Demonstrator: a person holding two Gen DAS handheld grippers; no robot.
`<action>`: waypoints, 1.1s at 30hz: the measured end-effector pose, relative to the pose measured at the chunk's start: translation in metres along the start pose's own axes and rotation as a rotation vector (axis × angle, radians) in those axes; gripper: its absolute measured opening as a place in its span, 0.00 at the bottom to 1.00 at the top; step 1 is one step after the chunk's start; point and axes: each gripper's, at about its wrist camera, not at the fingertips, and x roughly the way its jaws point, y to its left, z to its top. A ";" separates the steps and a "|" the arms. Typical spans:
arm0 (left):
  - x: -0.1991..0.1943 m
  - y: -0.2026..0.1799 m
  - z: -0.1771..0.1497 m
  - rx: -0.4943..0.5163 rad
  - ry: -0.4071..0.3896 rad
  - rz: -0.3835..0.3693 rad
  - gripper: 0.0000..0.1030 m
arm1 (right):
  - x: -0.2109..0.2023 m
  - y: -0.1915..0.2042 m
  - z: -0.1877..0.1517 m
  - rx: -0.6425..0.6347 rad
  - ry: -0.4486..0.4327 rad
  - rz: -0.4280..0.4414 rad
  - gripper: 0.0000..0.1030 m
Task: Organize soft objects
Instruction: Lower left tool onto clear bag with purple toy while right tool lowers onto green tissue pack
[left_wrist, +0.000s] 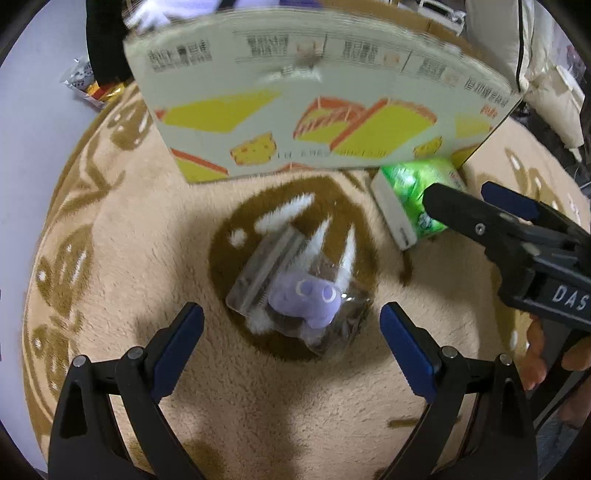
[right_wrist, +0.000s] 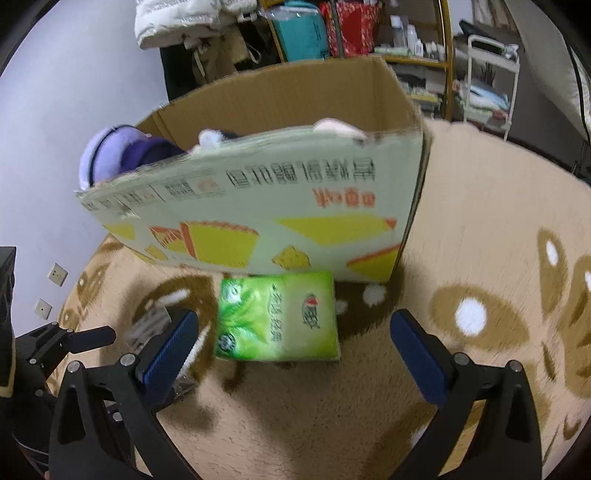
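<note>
Your left gripper (left_wrist: 291, 332) is spread wide over a bagged purple toy (left_wrist: 308, 301) lying on the rug (left_wrist: 147, 236). Your right gripper (right_wrist: 293, 341) is also wide, empty, hovering before a green tissue pack (right_wrist: 277, 315). Beyond it, touching the pack, stands a cardboard box (right_wrist: 258, 206) holding soft toys (right_wrist: 110, 155).

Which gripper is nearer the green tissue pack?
Right. The right gripper has its open jaws on either side of the green tissue pack. The left gripper is open over the bagged purple toy, farther off.
</note>
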 end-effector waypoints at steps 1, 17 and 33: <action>0.002 -0.001 0.000 0.000 0.007 -0.001 0.93 | 0.001 -0.002 -0.001 0.007 0.007 0.003 1.00; 0.031 -0.012 0.007 0.026 0.047 -0.009 0.93 | 0.018 0.011 -0.010 -0.061 0.078 0.009 1.00; 0.039 -0.019 0.013 0.060 0.006 0.036 0.93 | 0.017 0.007 -0.009 -0.071 0.061 -0.042 0.90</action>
